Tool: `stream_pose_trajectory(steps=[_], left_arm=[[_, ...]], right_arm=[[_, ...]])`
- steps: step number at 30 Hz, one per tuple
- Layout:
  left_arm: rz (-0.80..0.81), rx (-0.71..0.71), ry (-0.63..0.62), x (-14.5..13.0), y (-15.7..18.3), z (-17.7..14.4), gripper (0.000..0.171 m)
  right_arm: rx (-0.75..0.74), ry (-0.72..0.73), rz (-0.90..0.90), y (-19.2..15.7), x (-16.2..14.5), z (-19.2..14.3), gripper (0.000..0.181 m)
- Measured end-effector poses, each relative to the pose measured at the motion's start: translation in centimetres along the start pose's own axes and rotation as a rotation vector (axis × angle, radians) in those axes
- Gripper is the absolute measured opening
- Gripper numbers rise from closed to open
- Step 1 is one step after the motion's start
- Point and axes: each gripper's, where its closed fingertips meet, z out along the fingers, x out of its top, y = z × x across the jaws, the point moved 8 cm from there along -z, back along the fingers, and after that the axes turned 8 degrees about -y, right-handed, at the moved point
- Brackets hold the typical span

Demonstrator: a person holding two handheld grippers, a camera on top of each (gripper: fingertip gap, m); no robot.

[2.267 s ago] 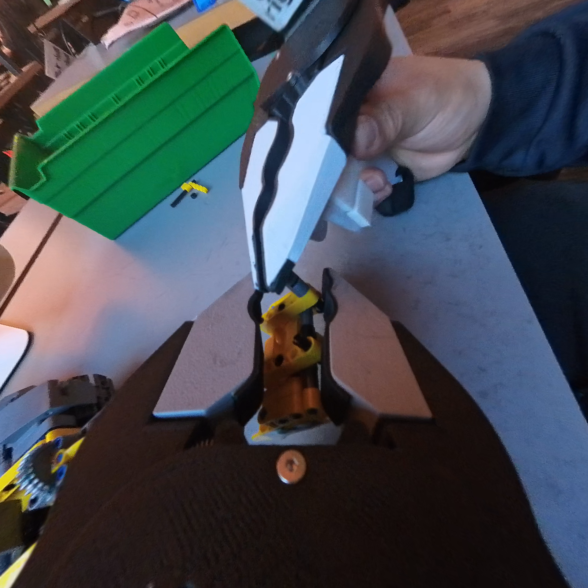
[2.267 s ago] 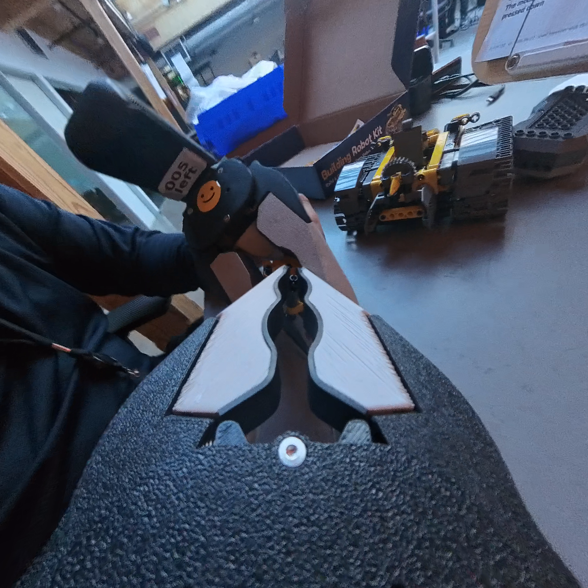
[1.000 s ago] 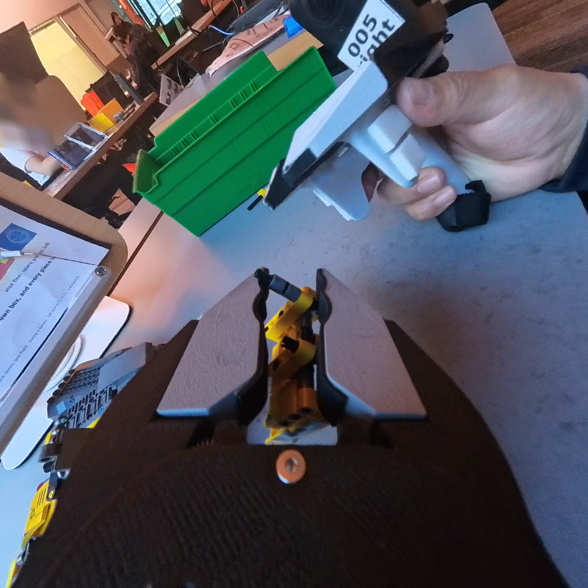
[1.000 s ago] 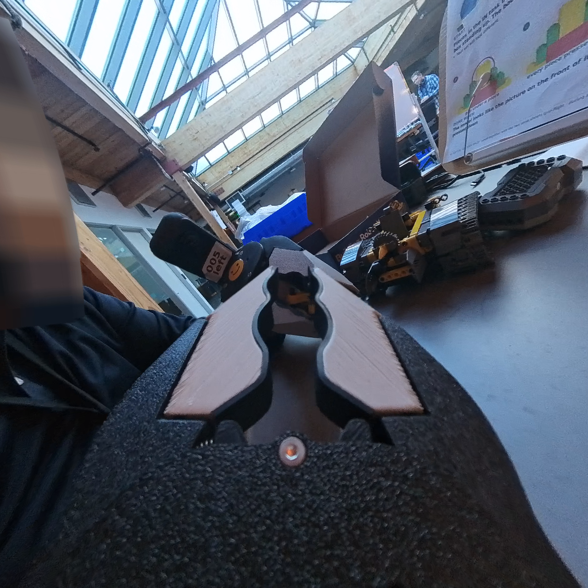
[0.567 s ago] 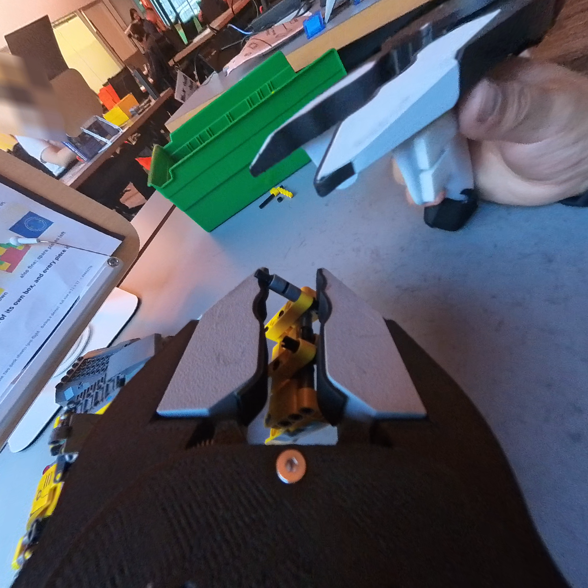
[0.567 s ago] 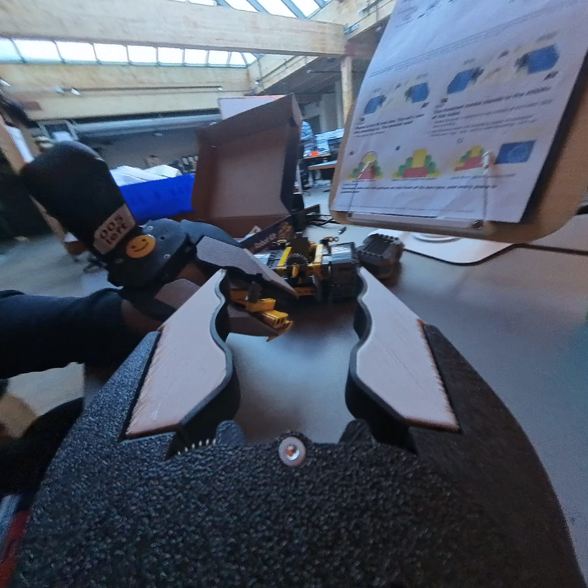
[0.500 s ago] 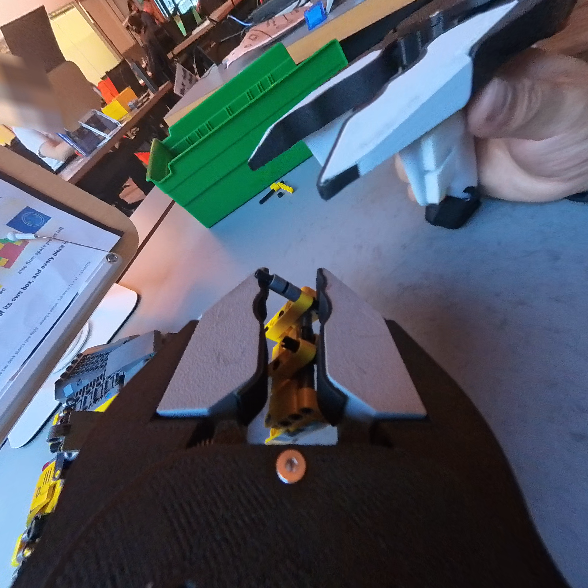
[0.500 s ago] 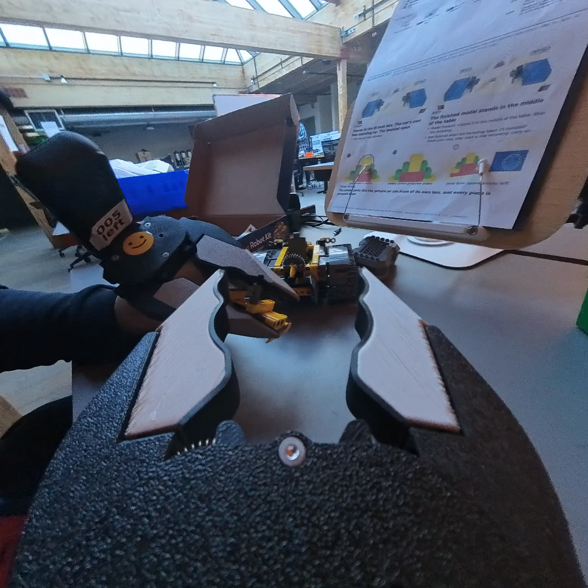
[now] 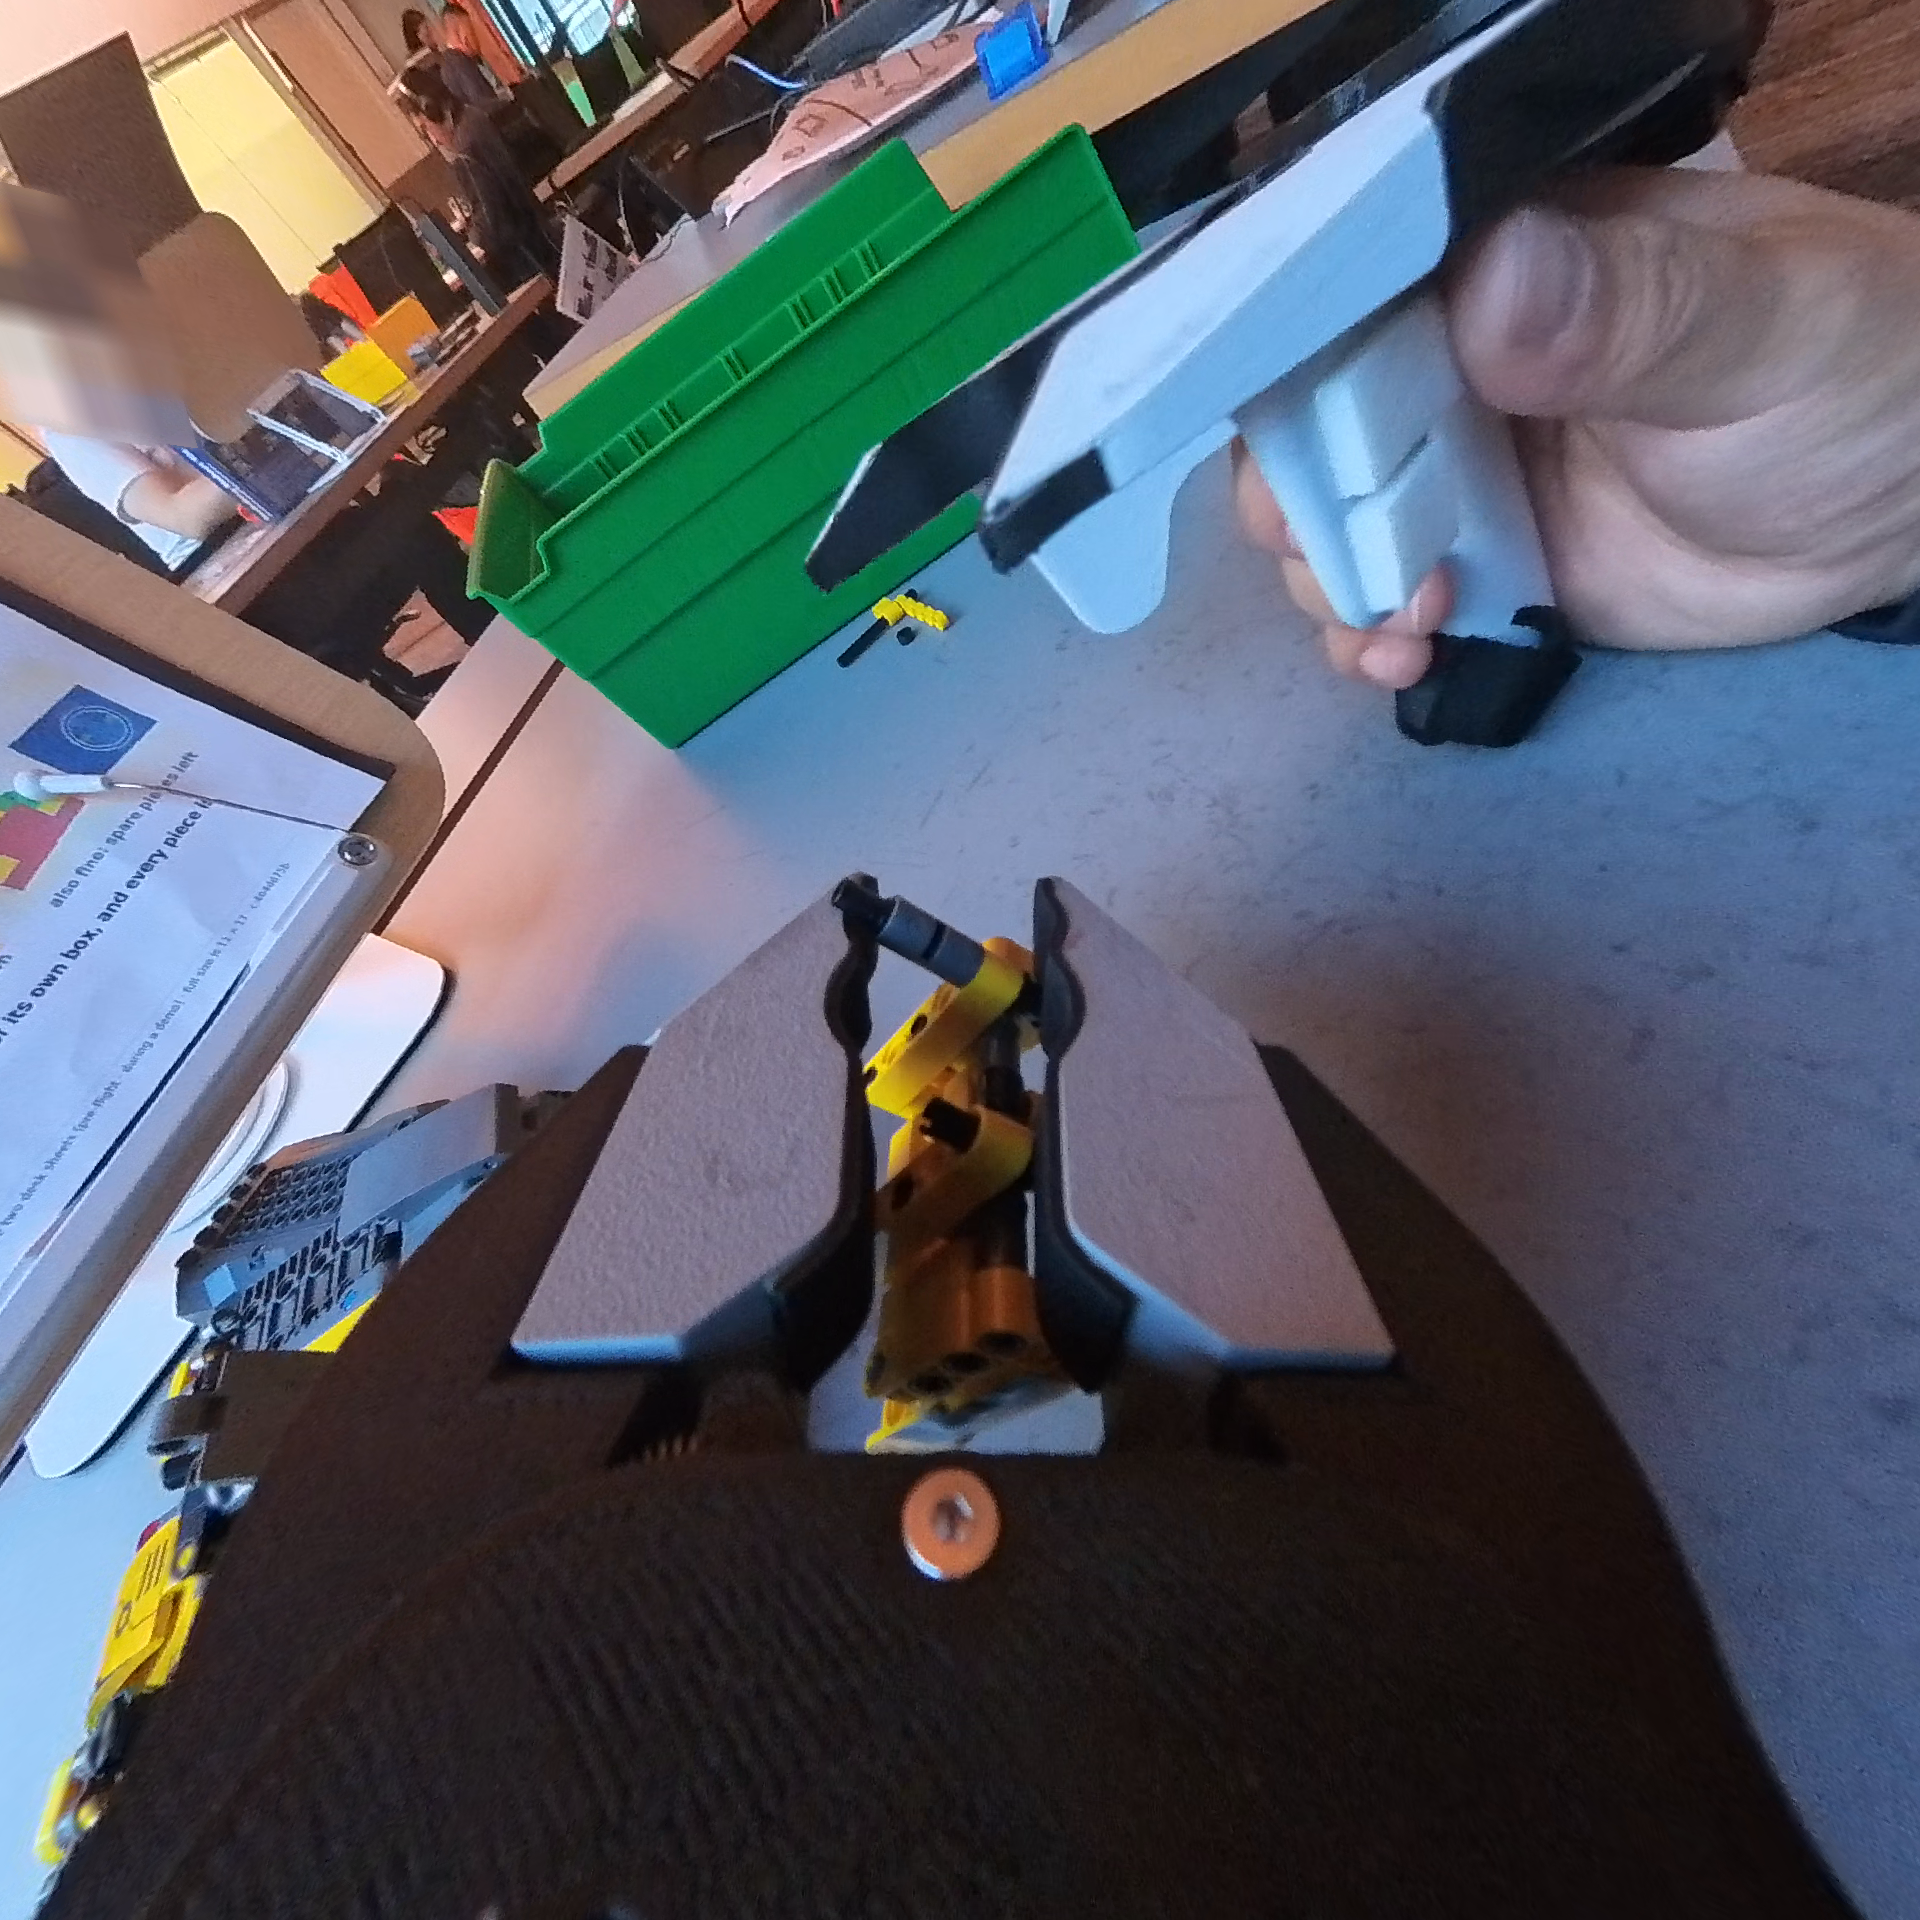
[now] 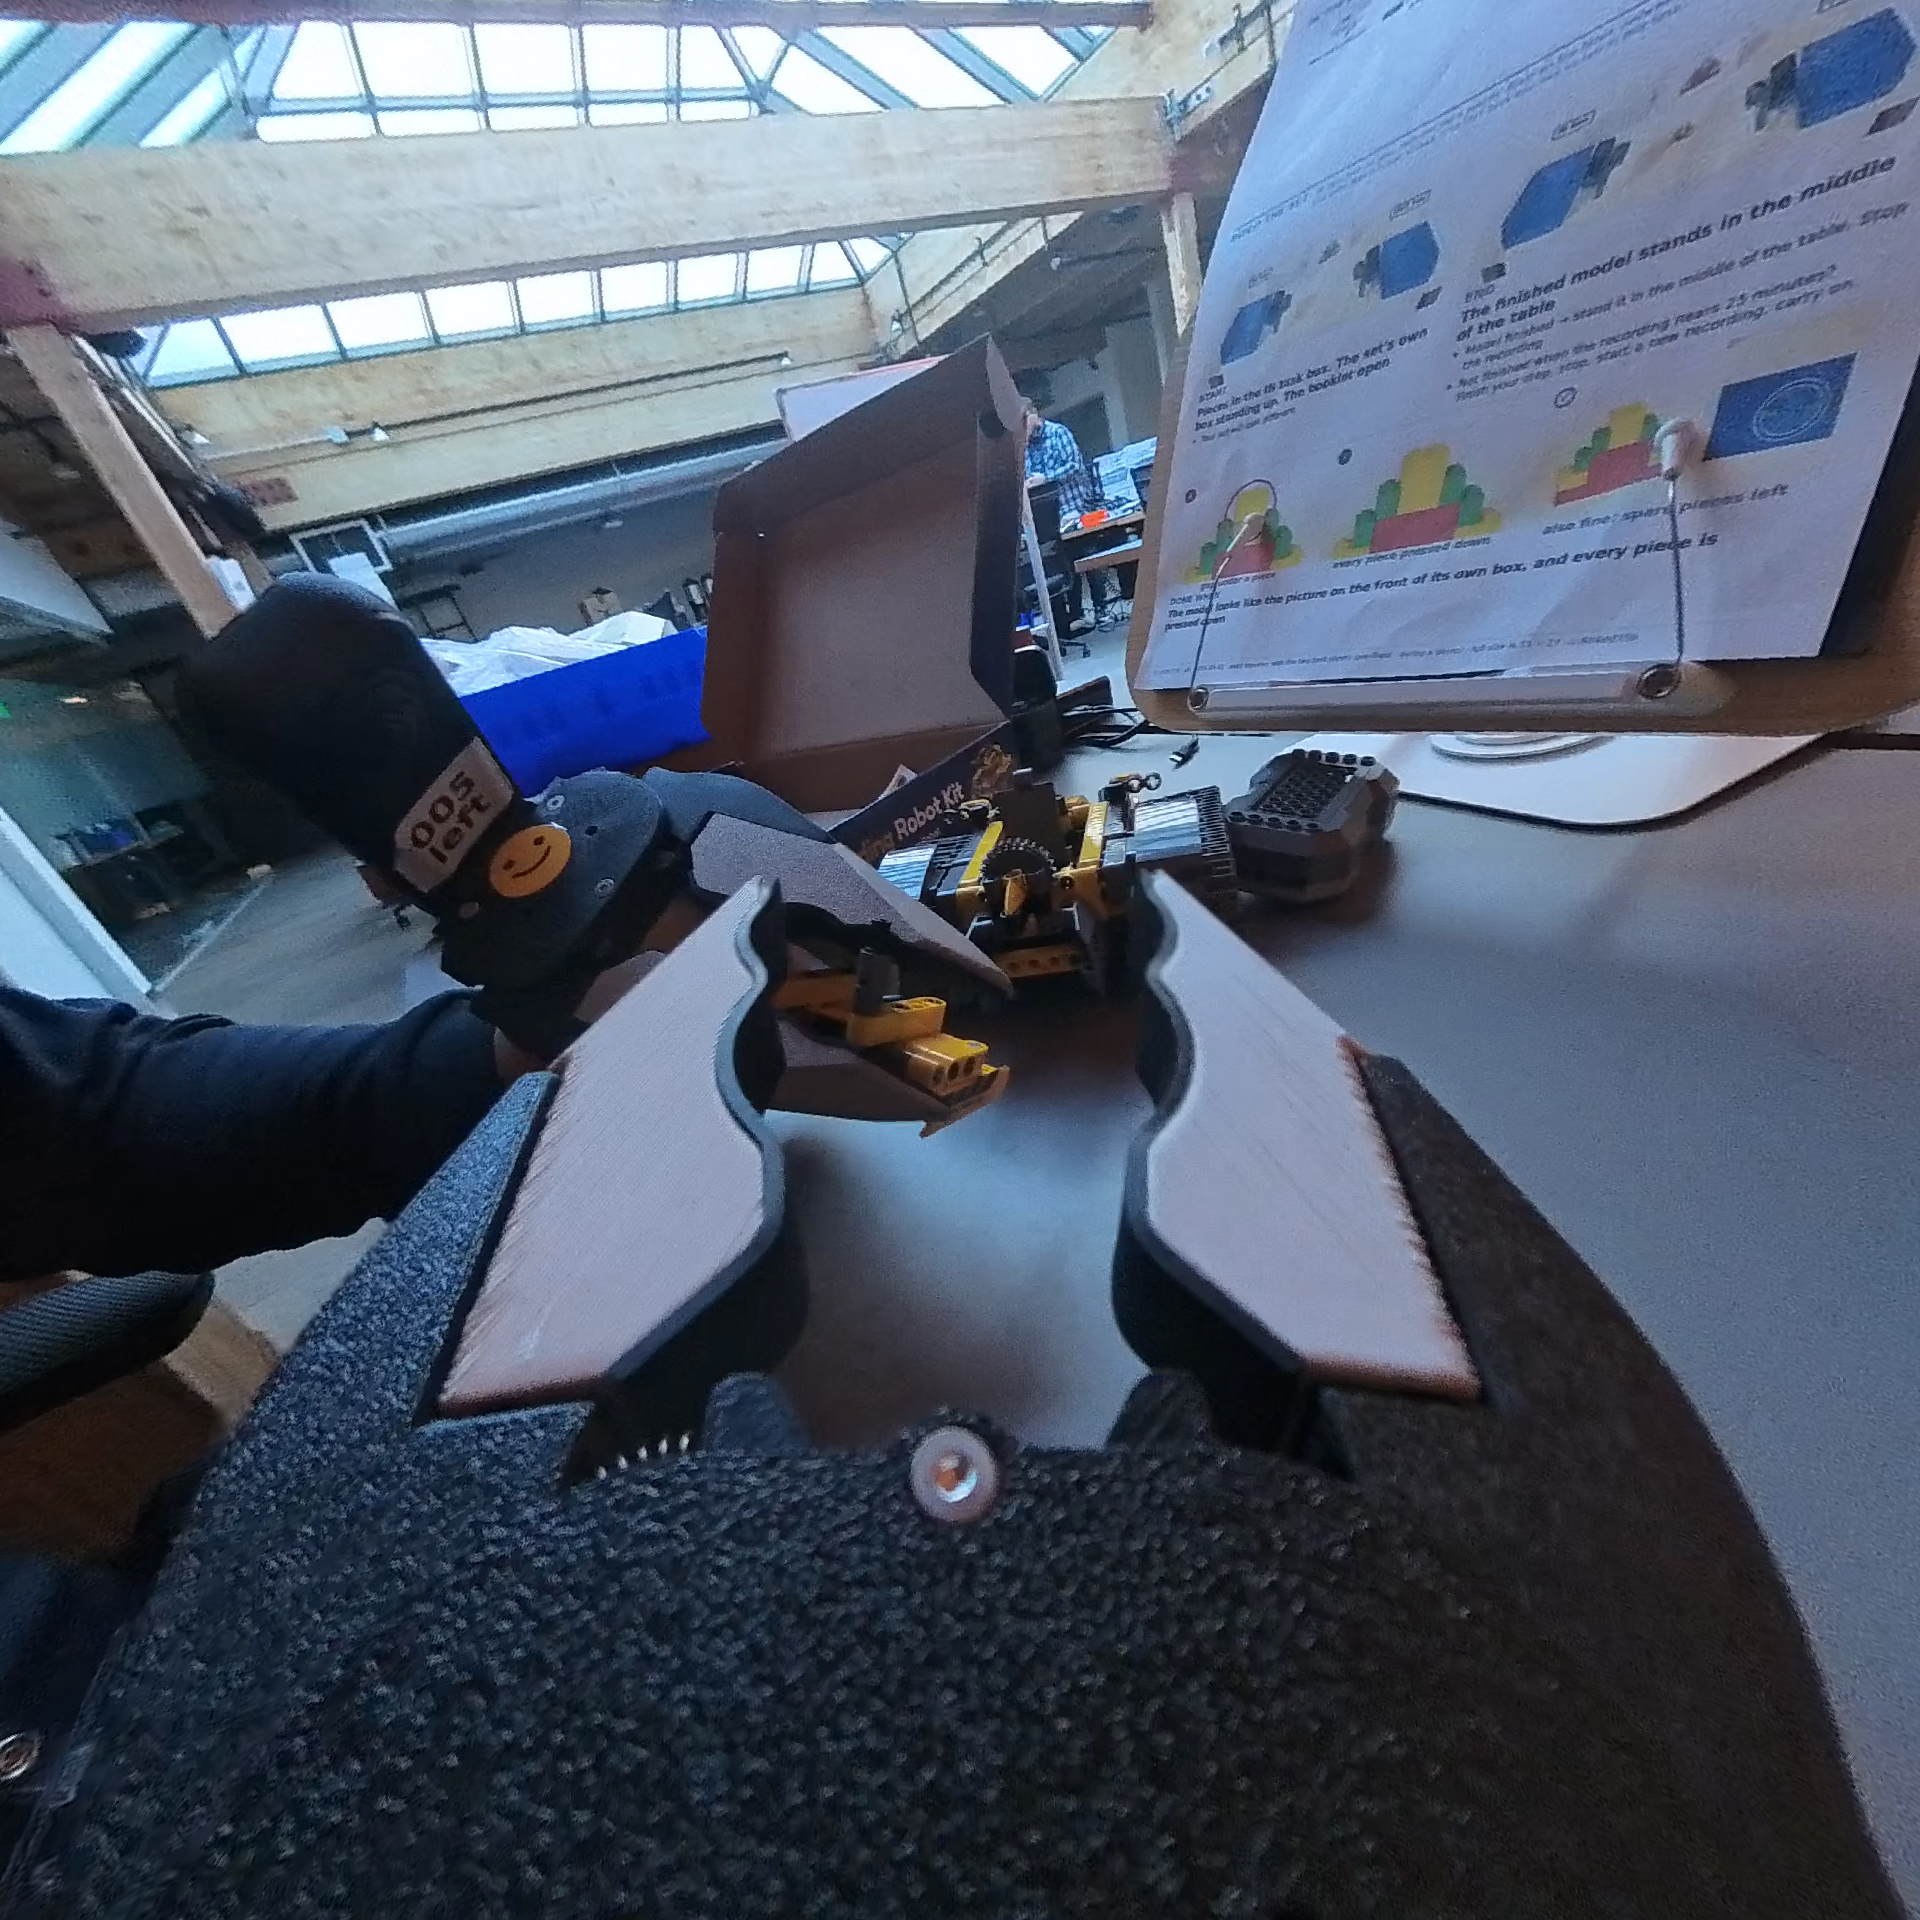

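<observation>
My left gripper is shut on a small yellow brick assembly and holds it above the grey table. A dark grey pin sticks out of the assembly's far end, past the fingertips. My right gripper is open and empty, with its jaws wide apart. It hovers above the table a short way from the assembly and points at the left gripper. In the left wrist view the right gripper is at the upper right, held by a hand.
A green bin stands at the back, with small loose yellow and black pieces before it. A yellow and black brick vehicle, a dark grey part, an open cardboard box and a sheet on a stand stand beyond. The gap from one gripper's tips to the other's is roughly 6 cm.
My right gripper was closed at the assembly's pin 2.3 s ago. It has let go, opened wide and drawn back to the right. My left gripper keeps its hold.
</observation>
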Motion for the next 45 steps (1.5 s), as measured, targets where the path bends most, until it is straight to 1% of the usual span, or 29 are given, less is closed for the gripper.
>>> stream_pose_trajectory(steps=[6,8,12,15,21,22,26,28,30,32,33,36,38,40,43,45], left_arm=[[0.003,0.005,0.010,0.1,0.0,-0.2,0.027],[0.008,0.009,0.011,0.2,0.0,-0.2,0.027],[0.021,0.020,0.007,0.0,-0.1,-0.1,0.027],[0.021,0.023,0.016,0.1,-0.1,-0.2,0.027],[0.032,0.023,0.009,0.1,-0.1,-0.1,0.027],[0.031,0.020,0.008,0.1,0.0,-0.1,0.027],[0.030,0.018,0.004,0.0,0.0,-0.1,0.027],[0.031,0.019,0.004,0.0,0.0,-0.1,0.027],[0.029,0.018,-0.002,-0.1,-0.1,0.0,0.027],[0.024,0.019,-0.012,-0.3,-0.2,0.2,0.028],[0.018,0.017,-0.015,-0.4,-0.2,0.2,0.027],[0.002,0.008,-0.002,-0.5,-0.4,0.2,0.027],[0.002,0.003,-0.002,-0.6,-0.4,0.3,0.027],[0.010,-0.005,0.002,-0.6,-0.4,0.3,0.027],[0.021,-0.004,-0.016,-1.0,-0.6,0.6,0.027],[0.013,-0.004,-0.015,-1.0,-0.8,0.6,0.027]], right_arm=[[-0.040,-0.030,-0.067,-0.4,-0.1,0.3,0.066],[-0.065,-0.041,-0.100,-0.6,-0.1,0.3,0.071],[-0.169,-0.058,-0.174,-0.5,-0.1,0.2,0.076],[-0.212,-0.042,-0.186,-0.3,0.0,-0.2,0.075],[-0.226,-0.059,-0.217,-0.3,-0.1,-0.1,0.073],[-0.228,-0.067,-0.225,-0.4,-0.2,0.0,0.070],[-0.226,-0.096,-0.258,-0.8,-0.4,0.2,0.050],[-0.214,-0.111,-0.262,-1.0,-0.5,0.2,0.027],[-0.237,-0.126,-0.261,-0.9,-0.6,-0.1,0.000],[-0.387,-0.132,-0.256,0.0,-0.5,-1.0,0.000],[-0.433,-0.123,-0.254,0.2,-0.4,-1.3,0.000],[-0.400,-0.095,-0.233,0.3,-0.3,-1.7,0.000],[-0.377,-0.111,-0.213,0.4,-0.3,-1.5,0.010],[-0.387,-0.133,-0.206,0.4,-0.4,-1.3,0.014],[-0.370,-0.190,-0.179,0.3,-0.8,-0.7,0.009],[-0.375,-0.205,-0.164,0.6,-0.8,-0.7,0.012]])
